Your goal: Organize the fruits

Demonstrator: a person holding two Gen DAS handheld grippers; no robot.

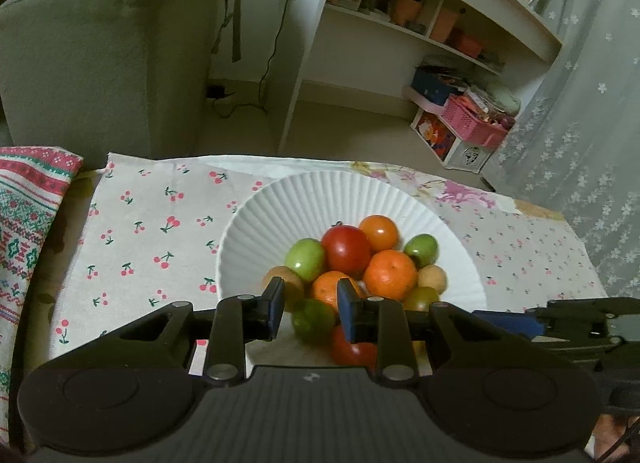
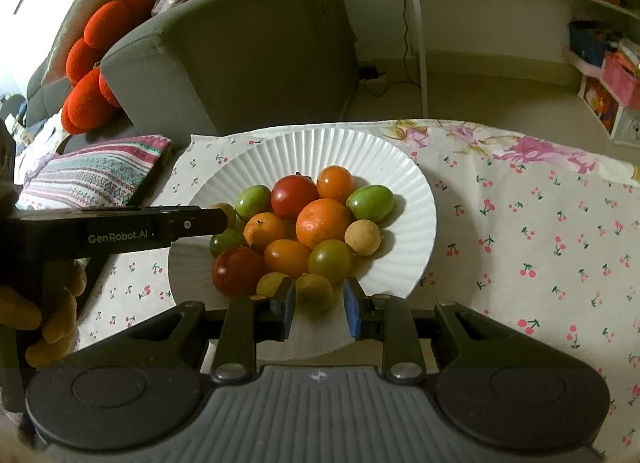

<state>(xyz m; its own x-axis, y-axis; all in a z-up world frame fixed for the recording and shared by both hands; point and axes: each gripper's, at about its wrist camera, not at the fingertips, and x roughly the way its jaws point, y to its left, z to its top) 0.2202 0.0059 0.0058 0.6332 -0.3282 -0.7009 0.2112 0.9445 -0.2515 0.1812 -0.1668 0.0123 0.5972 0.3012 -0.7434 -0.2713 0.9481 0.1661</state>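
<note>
Heaping a ribbed white plate [image 2: 412, 199] on a cherry-print tablecloth [image 2: 540, 247] are glossy small fruits [image 2: 320, 221]: two red tomatoes, two mandarins, several green, orange and tan ones. The left gripper [image 1: 310, 313] and right gripper [image 2: 319, 307] both hover over the pile, jaws nearly closed, gripping nothing. Only the right wrist view shows red cushions [image 2: 96, 59].

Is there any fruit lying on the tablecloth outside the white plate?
No, every fruit sits piled on the white plate; the cherry-print tablecloth around it shows none.
</note>
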